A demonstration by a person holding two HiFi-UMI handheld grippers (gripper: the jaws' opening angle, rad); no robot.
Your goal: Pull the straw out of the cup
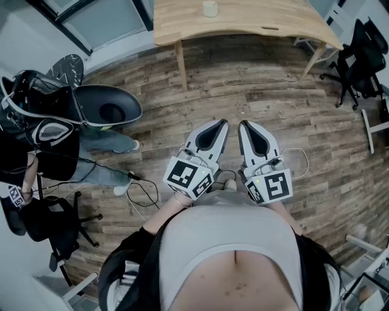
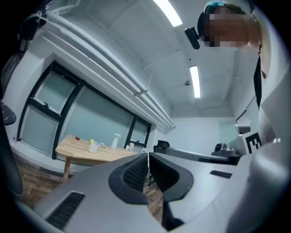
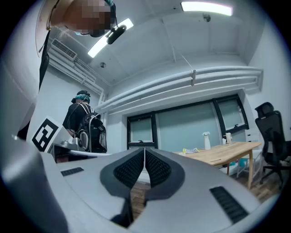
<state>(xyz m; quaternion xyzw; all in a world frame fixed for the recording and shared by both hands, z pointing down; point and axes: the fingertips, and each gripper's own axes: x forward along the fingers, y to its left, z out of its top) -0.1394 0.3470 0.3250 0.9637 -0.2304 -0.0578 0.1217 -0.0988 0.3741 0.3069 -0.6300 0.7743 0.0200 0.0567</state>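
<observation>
Left gripper (image 1: 219, 126): grey jaws pressed together, tips meeting, nothing between them, held level close to person's body. Right gripper (image 1: 245, 126), just beside it: jaws likewise pressed together, empty.

Task not begun, as I judge it. Small pale cup (image 1: 209, 8) stands on light wooden table (image 1: 273, 24), well ahead of both grippers, untouched. Yellow bit at cup's top in left gripper view is probably straw (image 2: 92, 141); too small to be sure.

Left to do: approach table, pinch straw, pull it out.
</observation>
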